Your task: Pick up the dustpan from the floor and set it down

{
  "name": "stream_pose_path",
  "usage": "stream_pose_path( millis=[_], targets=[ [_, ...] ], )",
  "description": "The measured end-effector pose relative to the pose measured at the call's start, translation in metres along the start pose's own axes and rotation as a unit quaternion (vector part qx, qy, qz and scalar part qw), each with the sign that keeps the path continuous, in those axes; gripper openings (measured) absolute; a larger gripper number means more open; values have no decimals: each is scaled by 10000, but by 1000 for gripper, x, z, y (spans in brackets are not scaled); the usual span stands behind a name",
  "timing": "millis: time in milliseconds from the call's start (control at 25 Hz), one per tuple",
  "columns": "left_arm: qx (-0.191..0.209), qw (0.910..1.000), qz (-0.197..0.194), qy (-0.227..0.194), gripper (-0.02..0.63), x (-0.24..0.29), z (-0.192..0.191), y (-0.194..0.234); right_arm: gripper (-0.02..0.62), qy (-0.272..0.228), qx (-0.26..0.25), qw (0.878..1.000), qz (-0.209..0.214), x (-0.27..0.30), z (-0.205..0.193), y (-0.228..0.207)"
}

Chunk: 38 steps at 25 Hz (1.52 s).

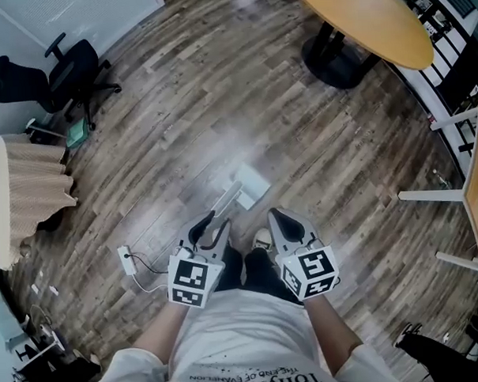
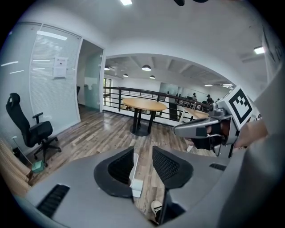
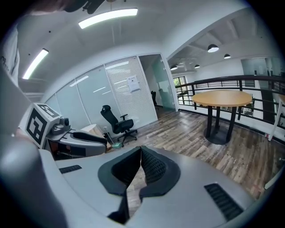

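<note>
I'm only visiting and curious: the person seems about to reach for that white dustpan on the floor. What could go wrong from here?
The dustpan lies flat with a slim handle. The open left tool might catch it off-centre, so the pan tips or slips. The white box with a cable, lying close by on the left, could cause a trip.

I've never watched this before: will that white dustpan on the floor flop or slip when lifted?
Probably stiff: the dustpan looks like moulded plastic, lying flat and keeping its shape. Likely light, since it looks thin. Held by its long handle, the pan end may tilt down.
</note>
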<state>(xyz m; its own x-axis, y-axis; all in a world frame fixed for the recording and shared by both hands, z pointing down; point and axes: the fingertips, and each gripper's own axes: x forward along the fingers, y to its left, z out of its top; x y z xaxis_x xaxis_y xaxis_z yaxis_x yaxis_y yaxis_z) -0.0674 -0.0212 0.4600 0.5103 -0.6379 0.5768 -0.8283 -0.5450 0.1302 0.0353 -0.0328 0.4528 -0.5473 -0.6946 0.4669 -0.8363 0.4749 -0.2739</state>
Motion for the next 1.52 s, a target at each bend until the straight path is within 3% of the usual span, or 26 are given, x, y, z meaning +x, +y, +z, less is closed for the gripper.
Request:
stream_pose_path(
  millis=[520,1040,1520],
  targets=[
    [438,9970,-270,586,269,62,-39,20,25,145,328,9994,25,26,-28,-10],
    [554,9887,-469,1315,276,119,-87,34,25,228,655,9976,-20,38,-58,-15],
    [566,9857,-538,1495,265,148,-103,33,25,343,872,9955,-110,39,-72,-23]
  ],
)
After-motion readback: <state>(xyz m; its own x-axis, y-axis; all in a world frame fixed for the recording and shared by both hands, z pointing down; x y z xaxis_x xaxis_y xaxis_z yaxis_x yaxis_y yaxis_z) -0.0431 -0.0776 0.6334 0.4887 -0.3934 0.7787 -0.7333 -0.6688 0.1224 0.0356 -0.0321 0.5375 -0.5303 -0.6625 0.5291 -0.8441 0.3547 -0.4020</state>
